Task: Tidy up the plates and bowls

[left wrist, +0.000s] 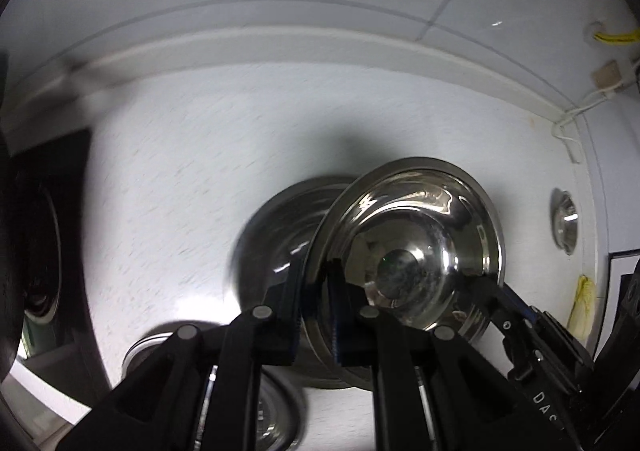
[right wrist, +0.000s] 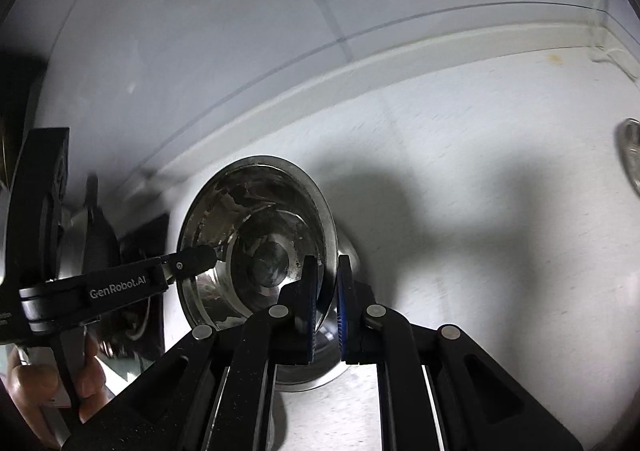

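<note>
A shiny steel bowl is held tilted above the white counter by both grippers. My left gripper is shut on its left rim. My right gripper is shut on its right rim; the bowl also shows in the right wrist view. The right gripper's fingers show at the bowl's right edge in the left wrist view, and the left gripper's fingers at its left edge in the right wrist view. A second steel bowl sits on the counter just behind and below the held one.
Another steel dish lies near the bottom under my left gripper. A small steel bowl stands at the far right near the wall. A dark stove top is at the left. A white backsplash ledge runs along the back.
</note>
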A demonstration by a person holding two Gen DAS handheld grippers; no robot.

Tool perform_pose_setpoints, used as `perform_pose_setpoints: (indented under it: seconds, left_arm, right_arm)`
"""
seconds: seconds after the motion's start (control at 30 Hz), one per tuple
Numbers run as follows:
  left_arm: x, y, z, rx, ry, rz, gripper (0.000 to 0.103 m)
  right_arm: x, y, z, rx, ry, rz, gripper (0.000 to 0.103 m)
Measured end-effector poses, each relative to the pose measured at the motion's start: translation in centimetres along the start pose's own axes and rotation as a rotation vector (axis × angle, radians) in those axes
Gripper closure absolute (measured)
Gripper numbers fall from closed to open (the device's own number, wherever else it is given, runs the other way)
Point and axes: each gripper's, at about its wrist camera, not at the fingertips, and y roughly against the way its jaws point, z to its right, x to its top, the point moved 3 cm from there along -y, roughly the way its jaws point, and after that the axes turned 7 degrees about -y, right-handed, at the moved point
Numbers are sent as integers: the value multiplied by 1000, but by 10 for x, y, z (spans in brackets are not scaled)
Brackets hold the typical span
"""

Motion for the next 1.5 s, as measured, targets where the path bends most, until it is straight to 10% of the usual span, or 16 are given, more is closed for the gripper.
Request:
perform_pose_setpoints:
  seconds: [0.63, 1.17, 1.23, 1.33, 1.5]
  left_arm:
    - [-30, -68, -13, 21, 46, -104, 92]
    - [-12, -16, 6, 78, 37, -50, 86]
    - [0, 8, 36, 16, -6, 0, 79]
    - [20, 31, 94, -115, -83, 45, 65]
    - [55, 13, 224, -291, -222, -11, 52]
  right_arm:
    - [-13, -66, -5, -107, 32, -119, 93]
    - [6, -22, 7, -15, 47, -84, 90]
    - [13, 4, 22, 29, 19, -37, 81]
    - [32, 60, 72, 36, -55, 97, 37]
    - [59, 146, 210, -90, -281, 300, 8]
